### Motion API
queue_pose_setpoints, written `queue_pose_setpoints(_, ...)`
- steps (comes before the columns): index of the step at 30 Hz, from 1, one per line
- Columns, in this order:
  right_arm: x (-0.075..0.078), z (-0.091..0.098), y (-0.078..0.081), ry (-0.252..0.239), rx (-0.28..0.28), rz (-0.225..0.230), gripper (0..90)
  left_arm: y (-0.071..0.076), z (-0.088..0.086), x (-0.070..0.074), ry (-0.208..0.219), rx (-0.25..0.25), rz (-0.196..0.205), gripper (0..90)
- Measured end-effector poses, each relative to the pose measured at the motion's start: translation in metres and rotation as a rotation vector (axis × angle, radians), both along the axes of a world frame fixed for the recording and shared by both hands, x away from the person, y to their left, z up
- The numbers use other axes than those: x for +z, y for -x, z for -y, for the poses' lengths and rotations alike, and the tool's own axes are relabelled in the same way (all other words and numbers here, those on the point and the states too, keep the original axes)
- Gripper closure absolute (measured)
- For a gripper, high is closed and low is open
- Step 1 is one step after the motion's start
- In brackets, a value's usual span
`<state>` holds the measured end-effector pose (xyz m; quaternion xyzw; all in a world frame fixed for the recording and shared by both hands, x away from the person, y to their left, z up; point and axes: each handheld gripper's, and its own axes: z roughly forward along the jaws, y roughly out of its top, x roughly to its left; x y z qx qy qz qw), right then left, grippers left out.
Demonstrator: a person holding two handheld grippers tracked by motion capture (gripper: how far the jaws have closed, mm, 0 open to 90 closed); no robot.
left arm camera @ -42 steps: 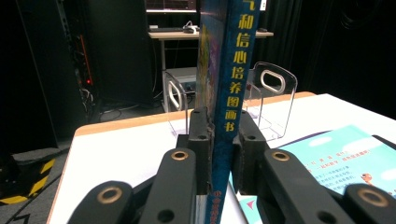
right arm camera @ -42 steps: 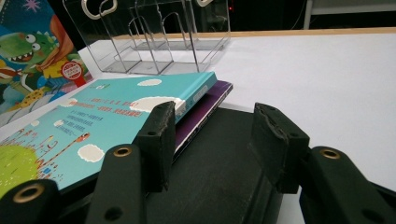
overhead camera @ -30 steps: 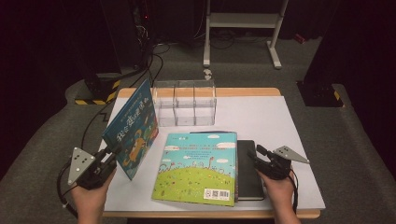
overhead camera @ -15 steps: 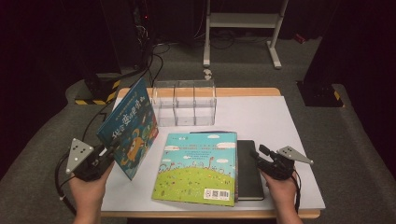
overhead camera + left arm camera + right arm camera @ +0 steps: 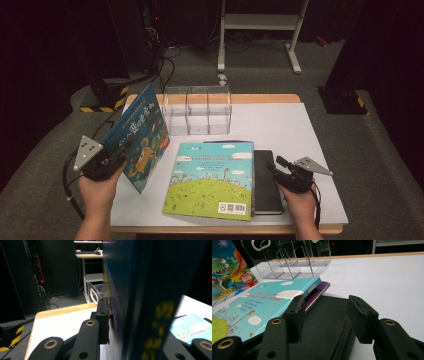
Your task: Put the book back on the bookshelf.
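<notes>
Table [image 5: 300, 130] holds a clear divided rack [image 5: 197, 110] at its far middle. In front of the rack a picture book [image 5: 212, 180] lies flat, overlapping a dark notebook [image 5: 267, 182] just to its right. Left of both, a second book [image 5: 142, 135] stands tilted on its lower edge, in the left gripper [image 5: 117, 155]. Right gripper [image 5: 277, 167] sits over the notebook's right edge. A metal stand [image 5: 260, 30] is on the floor behind the table.
</notes>
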<state>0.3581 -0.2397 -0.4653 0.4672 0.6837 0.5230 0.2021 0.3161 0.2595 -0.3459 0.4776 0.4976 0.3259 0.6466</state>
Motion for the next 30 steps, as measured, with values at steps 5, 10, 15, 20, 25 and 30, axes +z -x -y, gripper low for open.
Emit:
queue_pose_setpoints(5,-0.0027,-0.0027,-0.0006,0.031,0.0,0.001,48.6,-0.0045,0.0019,0.002,0.0,-0.012,0.011,75.0)
queue_pose_setpoints(10,-0.0045,-0.0018,-0.0004,0.029,-0.006,0.002,48.4,-0.006,0.005,-0.0024,-0.019,0.013,0.073,78.1)
queue_pose_setpoints(15,-0.0058,-0.0019,-0.0006,0.025,-0.002,-0.006,48.4,-0.0065,0.002,-0.0028,-0.003,0.009,0.071,78.5)
queue_pose_setpoints(20,-0.0068,-0.0029,-0.0008,0.016,0.005,-0.013,48.4,-0.0077,0.0012,0.0011,0.015,0.007,0.035,79.6)
queue_pose_setpoints(25,-0.0075,-0.0029,-0.0013,0.01,0.009,-0.018,48.5,-0.0081,0.0037,0.003,-0.006,-0.016,0.024,81.7)
queue_pose_setpoints(30,-0.0072,-0.0013,-0.0013,-0.008,0.007,-0.022,48.6,-0.0087,0.0099,0.0056,-0.036,-0.026,0.019,82.4)
